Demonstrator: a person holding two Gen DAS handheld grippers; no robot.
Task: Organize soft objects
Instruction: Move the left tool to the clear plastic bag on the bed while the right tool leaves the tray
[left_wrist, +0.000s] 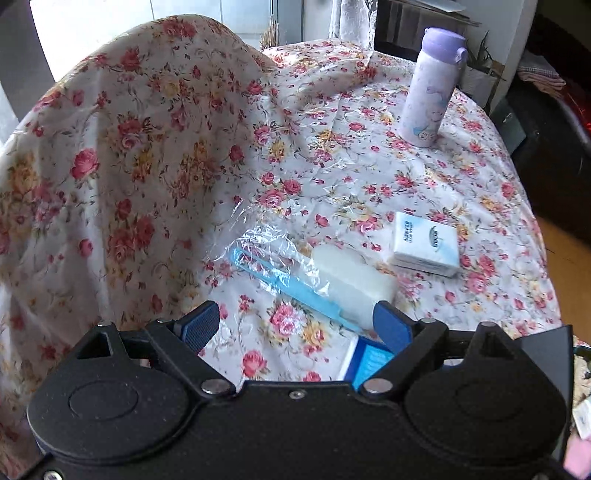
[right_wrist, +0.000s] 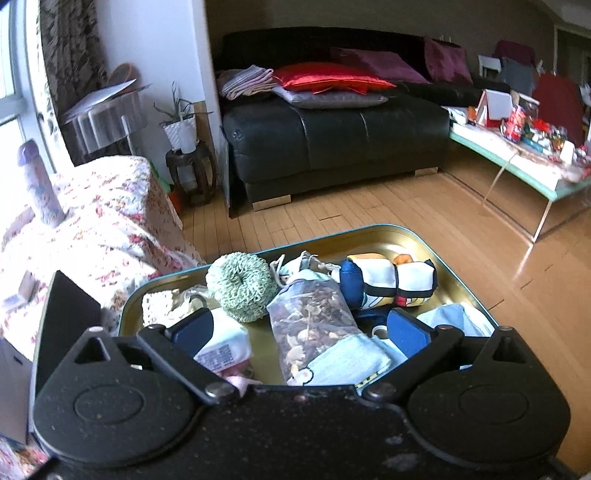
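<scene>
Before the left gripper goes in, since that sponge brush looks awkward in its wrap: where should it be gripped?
Grip the white sponge head, from above, fingers across its narrower width. It is the thick, soft part and stands proud of the tablecloth. The blue handle lies flat under loose clear wrap, thin and probably slippery. The left gripper is open, nothing between its fingers.

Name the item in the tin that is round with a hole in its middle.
The green scrubber, a knitted ring at the tin's back left. The potpourri bag, rolled cloth and tissue packs beside it are flat or oblong.
</scene>
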